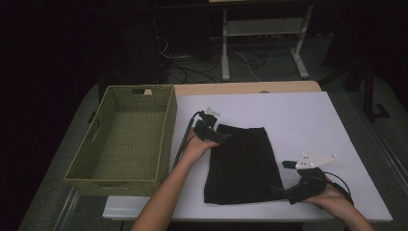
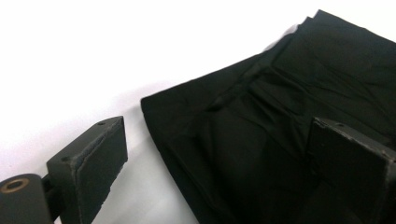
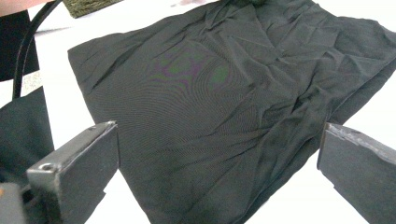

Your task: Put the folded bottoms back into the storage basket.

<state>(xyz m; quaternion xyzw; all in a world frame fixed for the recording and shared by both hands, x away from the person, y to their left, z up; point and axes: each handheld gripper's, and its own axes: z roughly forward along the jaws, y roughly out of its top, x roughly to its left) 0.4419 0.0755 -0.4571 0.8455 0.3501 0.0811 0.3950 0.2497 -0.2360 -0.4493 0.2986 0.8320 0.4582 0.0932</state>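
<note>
black cloth (image 1: 243,163) flat, left gripper (image 1: 222,136) astride corner, jaws apart

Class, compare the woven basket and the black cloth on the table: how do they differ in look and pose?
The basket is olive green and woven; the cloth is plain black. The basket stands with raised walls at the table's left edge; the cloth lies flat near the middle. Both are roughly rectangular.

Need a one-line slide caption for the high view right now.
Both tongs open at opposite corners of a folded black cloth on the white table: left tongs far-left, right tongs near-right; woven basket alongside.
</note>
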